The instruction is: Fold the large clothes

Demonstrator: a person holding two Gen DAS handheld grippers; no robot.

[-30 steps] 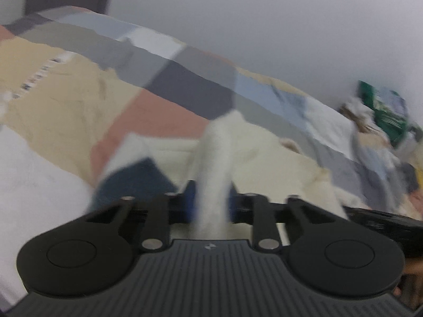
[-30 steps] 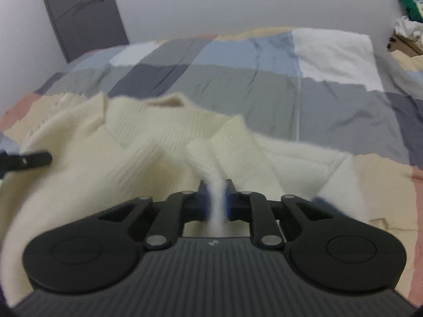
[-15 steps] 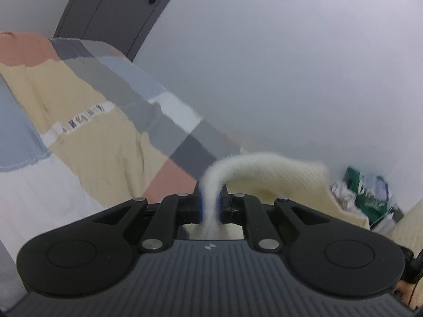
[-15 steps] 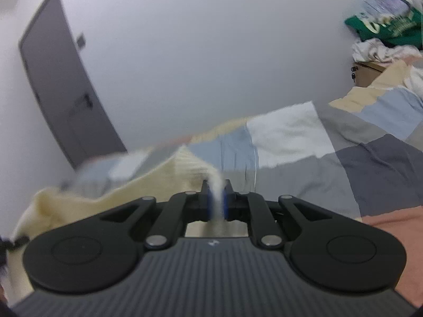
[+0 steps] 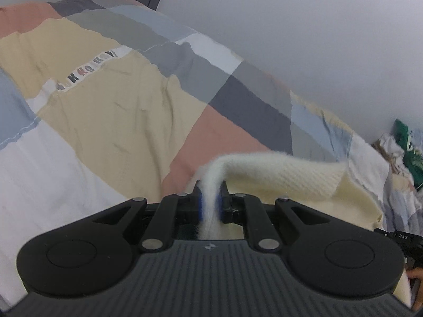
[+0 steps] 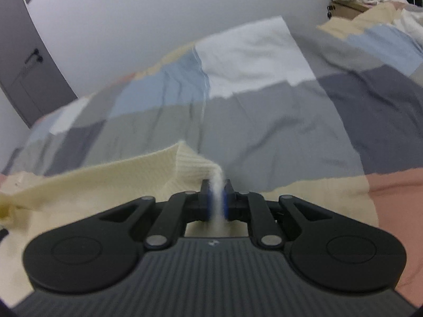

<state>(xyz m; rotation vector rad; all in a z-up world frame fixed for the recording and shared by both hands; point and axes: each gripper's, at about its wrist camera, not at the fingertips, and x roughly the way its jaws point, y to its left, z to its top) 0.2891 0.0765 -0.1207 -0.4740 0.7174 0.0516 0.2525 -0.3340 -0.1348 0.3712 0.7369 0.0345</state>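
Note:
A cream knitted sweater [image 5: 296, 177] hangs stretched between both grippers above a patchwork bed cover [image 5: 111, 111]. My left gripper [image 5: 210, 200] is shut on a ribbed edge of it, and the cloth runs off to the right and down. In the right wrist view the same sweater [image 6: 111, 185] spreads to the left, and my right gripper [image 6: 217, 198] is shut on its ribbed edge. The lower part of the sweater is hidden behind the gripper bodies.
The bed cover [image 6: 277, 121] of grey, blue, white, beige and pink patches fills both views. A pile of clothes [image 5: 404, 148] sits at the bed's far corner by the white wall. A grey door [image 6: 23, 60] stands at the left. A hand [image 5: 416, 274] shows at the lower right.
Both grippers swung up toward the wall, lifting the sweater off the bed, then tipped back down toward the bed cover. The sweater stays pinched in both throughout.

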